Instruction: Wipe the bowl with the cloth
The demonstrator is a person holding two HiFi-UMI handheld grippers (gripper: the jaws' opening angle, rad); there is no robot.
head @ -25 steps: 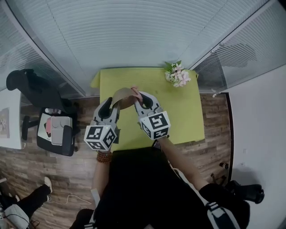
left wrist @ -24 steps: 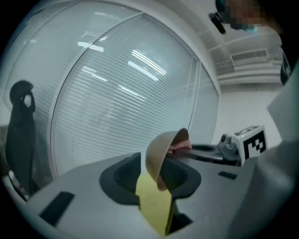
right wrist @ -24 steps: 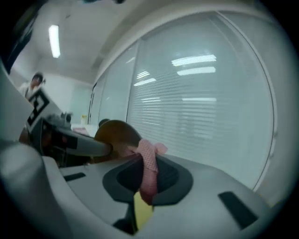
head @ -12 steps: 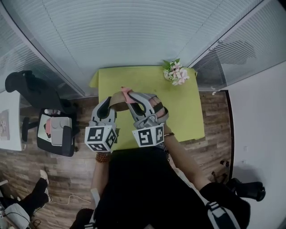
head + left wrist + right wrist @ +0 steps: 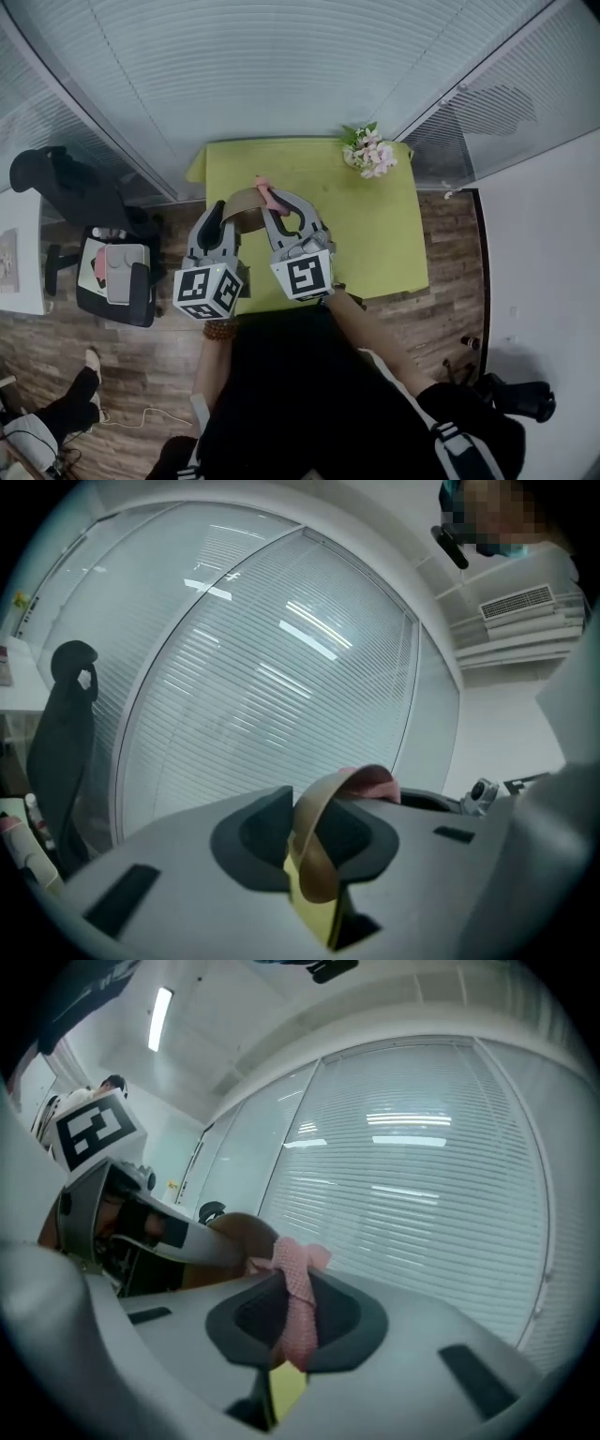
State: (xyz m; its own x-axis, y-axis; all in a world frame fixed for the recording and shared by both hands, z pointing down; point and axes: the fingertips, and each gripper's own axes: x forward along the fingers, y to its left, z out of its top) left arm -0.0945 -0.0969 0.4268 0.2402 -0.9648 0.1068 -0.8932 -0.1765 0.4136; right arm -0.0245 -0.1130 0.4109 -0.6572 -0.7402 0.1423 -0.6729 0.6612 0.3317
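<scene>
Over the green tabletop, the left hand-held gripper, its pinch just widening, could drop the thin brown bowl as the right hand-held gripper presses in its tightly clamped pink knitted cloth.

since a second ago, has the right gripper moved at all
Yes. In the head view the right gripper has shifted left, away from the flowers at the green table's far right corner.

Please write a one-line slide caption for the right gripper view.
Right gripper, jaws shut on a pink cloth, close beside a brown bowl.
</scene>
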